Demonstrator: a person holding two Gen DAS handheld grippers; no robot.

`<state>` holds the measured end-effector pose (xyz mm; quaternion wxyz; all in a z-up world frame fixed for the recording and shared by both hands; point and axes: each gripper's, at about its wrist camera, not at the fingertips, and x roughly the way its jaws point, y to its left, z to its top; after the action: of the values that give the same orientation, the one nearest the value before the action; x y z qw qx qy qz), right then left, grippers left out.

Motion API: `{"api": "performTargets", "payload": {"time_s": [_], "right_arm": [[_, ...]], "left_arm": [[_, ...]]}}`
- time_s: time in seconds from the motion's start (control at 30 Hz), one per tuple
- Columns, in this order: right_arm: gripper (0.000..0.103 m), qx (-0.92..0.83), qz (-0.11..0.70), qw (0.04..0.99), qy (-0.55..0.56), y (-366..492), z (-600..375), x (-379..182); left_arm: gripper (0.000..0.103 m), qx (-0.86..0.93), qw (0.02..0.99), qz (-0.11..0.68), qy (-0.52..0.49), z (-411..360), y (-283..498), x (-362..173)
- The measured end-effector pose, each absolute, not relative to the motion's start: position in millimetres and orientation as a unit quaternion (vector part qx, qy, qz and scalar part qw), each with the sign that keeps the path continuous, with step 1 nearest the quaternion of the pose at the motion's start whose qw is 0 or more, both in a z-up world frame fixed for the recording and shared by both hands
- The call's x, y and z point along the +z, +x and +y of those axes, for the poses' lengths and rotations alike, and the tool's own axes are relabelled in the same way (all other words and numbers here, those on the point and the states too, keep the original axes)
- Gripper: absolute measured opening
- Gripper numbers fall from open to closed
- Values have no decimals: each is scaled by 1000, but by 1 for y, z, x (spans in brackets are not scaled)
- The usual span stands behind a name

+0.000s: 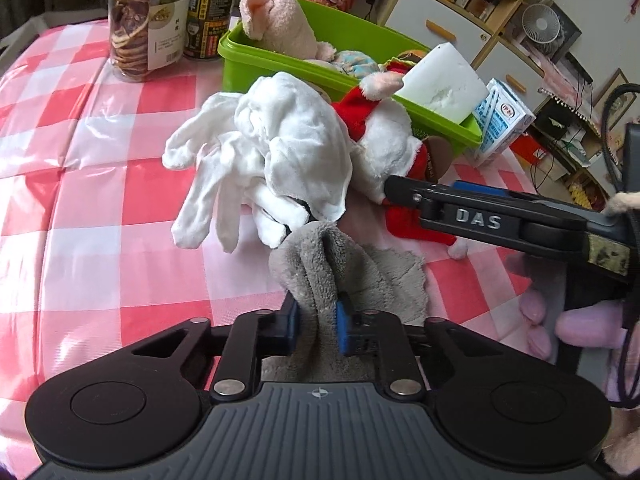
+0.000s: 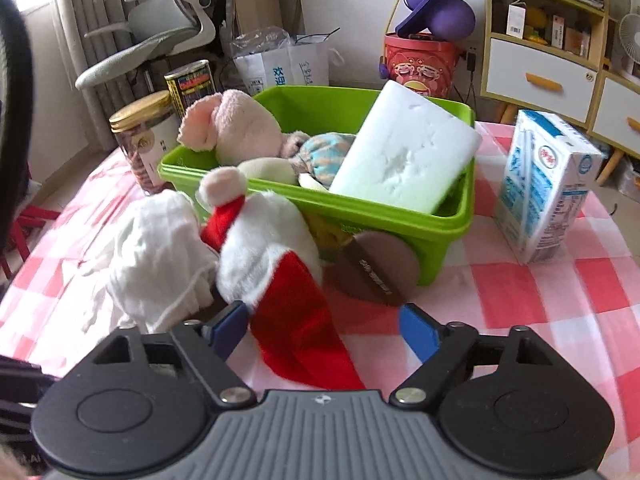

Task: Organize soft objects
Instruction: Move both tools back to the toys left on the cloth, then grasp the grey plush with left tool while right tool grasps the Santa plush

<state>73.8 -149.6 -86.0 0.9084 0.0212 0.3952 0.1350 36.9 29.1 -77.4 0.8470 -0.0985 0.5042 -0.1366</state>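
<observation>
A: Surface noted: a table under a glossy red-and-white checked cloth (image 1: 80, 184), with shelves and drawers in the cluttered room behind. A green plastic bin (image 2: 440, 224) is seen at the back of it, already holding a pink plush (image 2: 240, 128) and a white foam block (image 2: 404, 152).

B: Where are the soft items left outside?

A: Just in front of the bin. A grey fleece cloth (image 1: 320, 264) is pinched between the blue pads of the left gripper (image 1: 318, 326), its jaws nearly together on a bunched fold. White cotton gloves (image 1: 256, 160) lie heaped against a white-and-red plush toy (image 2: 272, 256).

B: And the right gripper (image 2: 324, 332)?

A: Jaws spread, the toy's red felt part lying between them; no pad is seen pressing on it.

B: Handling?

A: All judged light, limp and compressible. The fleece is expected to sag and drape when lifted, so a bunched fold is the better hold than an edge. The toy is best taken at its stuffed white body; the thin red felt may slip or stretch.
</observation>
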Motion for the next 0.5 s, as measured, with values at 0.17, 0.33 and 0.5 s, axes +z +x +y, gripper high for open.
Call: {"api": "performTargets", "payload": {"time_s": [0.17, 0.33, 0.5], "right_arm": [[38, 156, 397, 904, 32, 78, -140, -87], [0, 185, 423, 883, 78, 83, -138, -86], [0, 192, 439, 870, 117, 84, -145, -80]], "left_arm": [[10, -146, 851, 498, -86, 25, 33, -71], [9, -150, 853, 494, -78, 23, 31, -69], [9, -145, 854, 494, -82, 25, 30, -68]]}}
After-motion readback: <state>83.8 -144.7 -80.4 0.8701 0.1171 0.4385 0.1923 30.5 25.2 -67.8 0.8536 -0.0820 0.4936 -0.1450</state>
